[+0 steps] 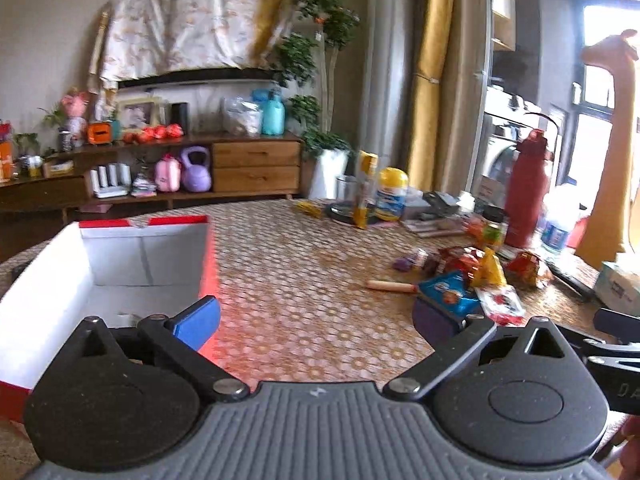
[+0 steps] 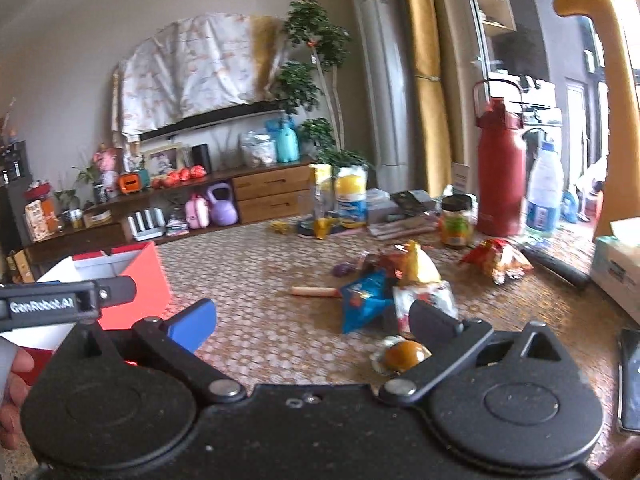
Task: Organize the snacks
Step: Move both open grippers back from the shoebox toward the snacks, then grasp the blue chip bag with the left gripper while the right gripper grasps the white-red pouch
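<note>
A red box with a white inside [image 1: 132, 264] stands open at the left of the patterned table [image 1: 304, 248]; it also shows in the right wrist view [image 2: 140, 276]. A pile of snack packets [image 1: 472, 276] lies to the right: a blue packet [image 2: 364, 296], a yellow one [image 2: 420, 268], a white and red one [image 2: 428, 300] and an orange bag [image 2: 496, 258]. A small wrapped round snack [image 2: 400, 354] lies just inside my right gripper's dark finger. My left gripper [image 1: 318, 320] is open beside the box, nothing between its fingers. My right gripper [image 2: 312, 320] is open in front of the pile.
At the back of the table stand a red flask [image 2: 500, 176], a jar [image 2: 456, 220], a yellow-lidded canister [image 1: 392, 196], a plastic bottle [image 2: 544, 192] and stacked books [image 2: 400, 216]. A tissue box [image 2: 616, 264] and a phone [image 2: 632, 380] lie at the right edge.
</note>
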### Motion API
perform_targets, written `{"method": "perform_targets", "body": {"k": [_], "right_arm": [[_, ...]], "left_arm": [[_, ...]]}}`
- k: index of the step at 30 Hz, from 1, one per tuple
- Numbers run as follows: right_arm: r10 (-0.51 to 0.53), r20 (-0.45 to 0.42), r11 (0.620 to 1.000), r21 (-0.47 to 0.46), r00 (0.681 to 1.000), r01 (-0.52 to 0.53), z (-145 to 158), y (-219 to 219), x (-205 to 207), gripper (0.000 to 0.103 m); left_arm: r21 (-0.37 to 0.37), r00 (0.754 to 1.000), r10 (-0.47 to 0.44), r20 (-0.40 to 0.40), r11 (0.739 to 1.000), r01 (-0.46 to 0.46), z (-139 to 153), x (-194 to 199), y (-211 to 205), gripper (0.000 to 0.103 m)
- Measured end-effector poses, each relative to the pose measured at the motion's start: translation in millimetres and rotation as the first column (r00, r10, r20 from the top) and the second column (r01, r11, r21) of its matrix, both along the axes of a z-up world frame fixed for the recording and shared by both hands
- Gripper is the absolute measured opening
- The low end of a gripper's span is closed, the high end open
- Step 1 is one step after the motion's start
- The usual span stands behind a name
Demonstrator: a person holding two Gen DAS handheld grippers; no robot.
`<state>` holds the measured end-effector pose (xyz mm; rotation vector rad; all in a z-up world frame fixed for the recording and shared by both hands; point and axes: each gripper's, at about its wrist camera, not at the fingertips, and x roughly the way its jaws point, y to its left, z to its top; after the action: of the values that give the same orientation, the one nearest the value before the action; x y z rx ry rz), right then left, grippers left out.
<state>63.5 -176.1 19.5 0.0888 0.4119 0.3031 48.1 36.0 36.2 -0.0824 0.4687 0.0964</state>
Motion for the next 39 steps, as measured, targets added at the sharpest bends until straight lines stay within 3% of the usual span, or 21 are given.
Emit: {"method": "perform_targets", "body": {"k": [7, 18, 25, 31, 39], "right_arm": [[-0.042, -0.023, 0.999, -0.005, 0.999, 0.041, -11.8, -18.6, 4.4, 0.103], [-0.085, -0.056, 0.996, -0.014, 0.995, 0.084, -30.3, -40.6, 18.6, 0.103], [-0.123, -0.085, 0.992, -0.019, 0.989, 0.122, -43.5, -57.3, 31.3, 0.103], [-0.161, -0.104, 0.987, -0.018, 0.981, 0.160, -53.5, -77.8, 46.2, 0.103], [-0.182, -0.124, 0.983, -0.015, 0.975, 0.182, -62.9, -94.4, 70.8, 0.103]], "left_arm": [[-0.009, 0.998, -0.051, -0.043, 0.999, 0.051, -7.4, 17.1, -16.1, 0.103], [0.039, 0.988, -0.127, -0.084, 0.991, 0.130, -24.3, 57.0, -48.2, 0.103], [0.035, 0.975, -0.197, -0.105, 0.979, 0.201, -38.3, 94.8, -74.7, 0.103], [-0.012, 0.961, -0.250, -0.118, 0.968, 0.250, -52.2, 128.4, -91.7, 0.103], [0.013, 0.953, -0.263, -0.153, 0.963, 0.268, -71.1, 169.4, -109.7, 0.103]]}}
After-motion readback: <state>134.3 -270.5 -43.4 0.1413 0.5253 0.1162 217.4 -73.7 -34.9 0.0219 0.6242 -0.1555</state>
